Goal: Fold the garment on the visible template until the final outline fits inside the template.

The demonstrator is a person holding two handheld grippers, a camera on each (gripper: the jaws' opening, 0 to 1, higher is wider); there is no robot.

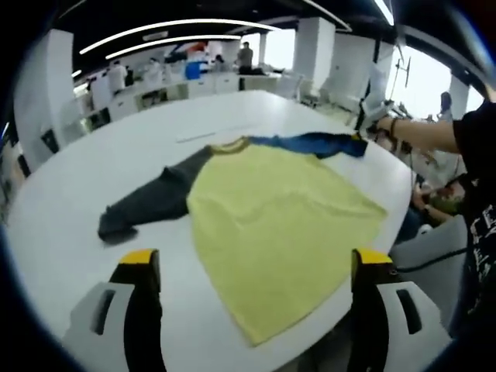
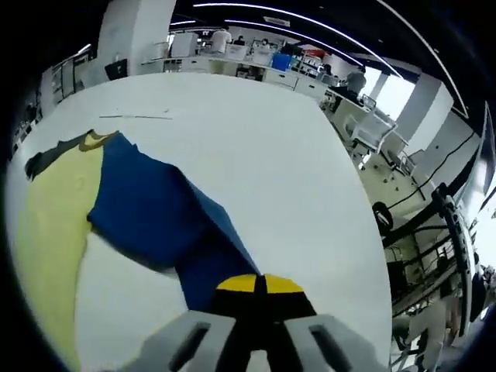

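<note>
Garment (image 1: 271,225) spread flat at the centre of the left gripper view, on a wide white bench (image 1: 77,201). Yellow body, dark grey sleeve (image 1: 147,205) trailing to the left of frame, blue sleeve (image 1: 318,143) reaching toward the upper right. No template outline to be made out on the bench.

Left gripper (image 1: 256,267) low in its own view, fingers (image 1: 139,260) spread wide apart with yellow tips, holding nothing, poised just short of the hem. Right gripper (image 2: 260,285) at the bottom of the right gripper view, yellow-tipped fingers pressed together and clamped on the end of the blue sleeve, cloth drawn up from the bench toward them.

Likely trouble: pulling the sleeve across with only one end held, so the yellow body drags and wrinkles, or the whole piece slides toward the right bench edge. Also possible: thin fabric slipping out of the pinch mid-fold and landing skewed.

Soft knit, matte, limp; body smooth with faint creases, roughly trapezoidal; sleeves long and tapered, the grey one crumpled at the cuff. Smooth, slightly glossy bench surface, probably offering little grip.
</note>
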